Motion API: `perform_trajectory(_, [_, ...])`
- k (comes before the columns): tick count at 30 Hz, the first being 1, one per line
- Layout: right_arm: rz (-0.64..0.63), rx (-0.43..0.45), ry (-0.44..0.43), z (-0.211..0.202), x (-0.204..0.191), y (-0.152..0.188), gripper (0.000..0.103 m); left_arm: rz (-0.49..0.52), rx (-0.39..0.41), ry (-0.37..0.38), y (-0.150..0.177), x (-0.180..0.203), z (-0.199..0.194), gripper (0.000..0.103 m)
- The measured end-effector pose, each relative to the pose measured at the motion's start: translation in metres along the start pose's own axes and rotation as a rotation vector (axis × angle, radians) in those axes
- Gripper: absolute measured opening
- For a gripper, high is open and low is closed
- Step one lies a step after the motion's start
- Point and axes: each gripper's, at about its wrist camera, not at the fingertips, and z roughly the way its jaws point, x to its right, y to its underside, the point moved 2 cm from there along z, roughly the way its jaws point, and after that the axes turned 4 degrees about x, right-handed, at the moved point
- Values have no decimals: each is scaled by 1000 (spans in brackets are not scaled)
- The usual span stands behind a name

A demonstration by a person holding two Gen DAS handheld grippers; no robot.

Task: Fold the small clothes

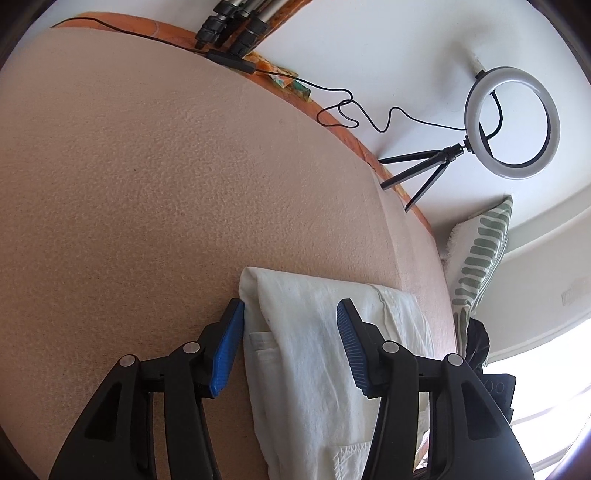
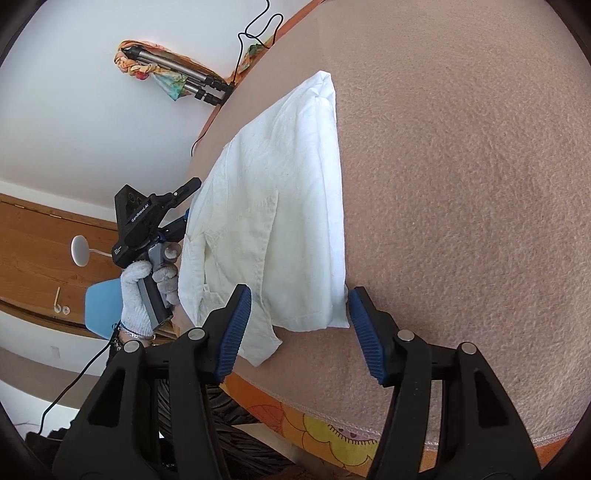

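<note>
A small white garment lies folded into a long strip on a pink-beige textured mat. My left gripper is open, its blue pads on either side of one end of the strip. In the right wrist view the same garment stretches away from me on the mat. My right gripper is open, its pads straddling the near corner of the cloth. The left gripper's body, held by a gloved hand, shows at the garment's left edge.
A ring light on a small tripod and its black cable stand beyond the mat's edge. Tripod legs sit at the far edge. A striped cushion lies at right. An orange patterned sheet lies under the mat.
</note>
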Motion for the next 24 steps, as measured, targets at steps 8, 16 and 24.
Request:
perform_trajectory(8, [122, 13, -114, 9, 15, -4, 50, 20, 27, 34, 0, 11, 12, 50])
perform_trajectory(16, [-16, 56, 16, 5, -10, -1, 14, 153, 102, -62, 5, 38, 3, 15])
perform_trajectory(24, [-231, 125, 134, -15, -58, 1, 12, 483, 206, -166, 25, 112, -17, 11])
